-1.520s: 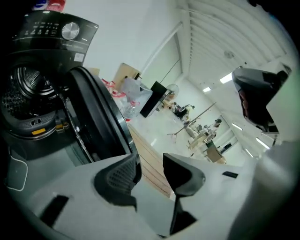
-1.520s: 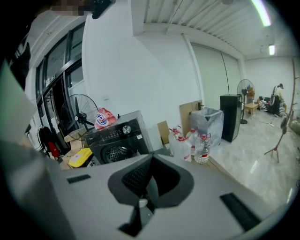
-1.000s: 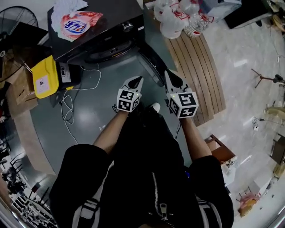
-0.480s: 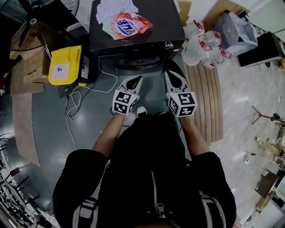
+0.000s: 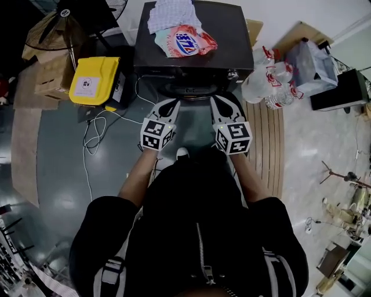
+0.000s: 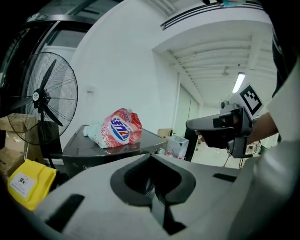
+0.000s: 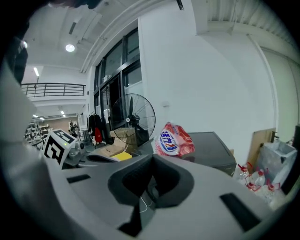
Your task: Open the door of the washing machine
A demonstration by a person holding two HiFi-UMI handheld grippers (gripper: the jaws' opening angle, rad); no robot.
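Note:
The dark grey washing machine [image 5: 229, 35] stands at the top of the head view, and the top of its round front door [image 5: 188, 88] shows just under its front edge. A red-and-white detergent bag [image 5: 186, 42] and a cloth [image 5: 171, 14] lie on its lid. My left gripper [image 5: 174, 104] and right gripper [image 5: 216, 100] are side by side just in front of the door, both shut and empty, touching nothing. In the left gripper view the machine [image 6: 93, 150] sits beyond the closed jaws, with the right gripper [image 6: 220, 124] alongside. The right gripper view shows the machine [image 7: 211, 150] ahead.
A yellow box [image 5: 95, 81] and a standing fan [image 5: 64, 23] are left of the machine. Bagged water bottles [image 5: 269, 81] and a wooden slatted board [image 5: 269, 139] lie to its right. A white cable [image 5: 87, 145] trails over the grey floor at left.
The person has stepped up to the washing machine, which now faces squarely at the top of the view. Both grippers have come forward and up toward its door, still shut.

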